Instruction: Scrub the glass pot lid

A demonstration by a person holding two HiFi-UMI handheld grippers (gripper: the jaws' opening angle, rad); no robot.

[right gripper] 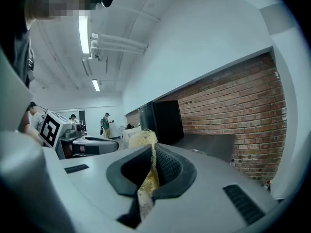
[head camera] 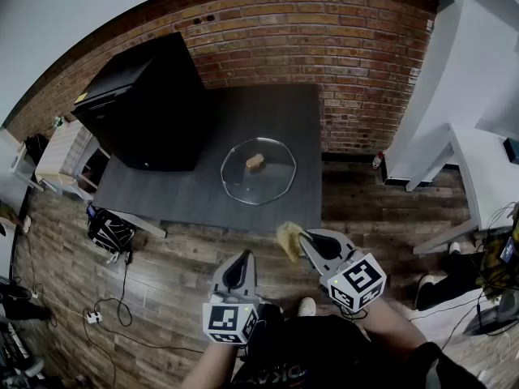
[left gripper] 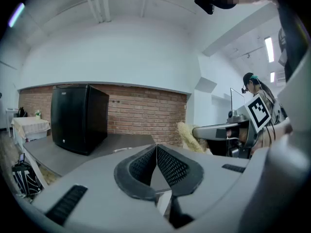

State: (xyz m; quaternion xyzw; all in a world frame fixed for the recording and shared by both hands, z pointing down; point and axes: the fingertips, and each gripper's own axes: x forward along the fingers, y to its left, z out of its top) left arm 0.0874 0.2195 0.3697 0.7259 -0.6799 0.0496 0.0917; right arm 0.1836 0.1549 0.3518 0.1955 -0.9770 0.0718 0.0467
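Right gripper first: the jaws are clamped on a yellowish fibrous scrubber. It's pinched right between the pads, and a fluffy tuft pokes out past the tips. Left gripper has nothing in it, and the jaws are pressed together so the ribbed pads meet at the front.

I'll use the glass pot lid as my reference for where everything sits. The lid lies flat on the dark grey desk with its little tan knob facing up. Nothing is touching it.

Both grippers are on my side of the lid, well short of it. They hang over the wooden floor rather than the desk. The right one with the scrubber sits closer to the lid and points roughly toward it. The left one is further back from the lid and off to the left of the right one. From the left gripper's camera I can see the scrubber sticking out of the right gripper's tips.

Left of the lid, on the same desk, stands a big black box. Beyond the lid, past the far edge of the desk, is a red brick wall. Off to the right of the lid there's a white table standing apart from the desk.
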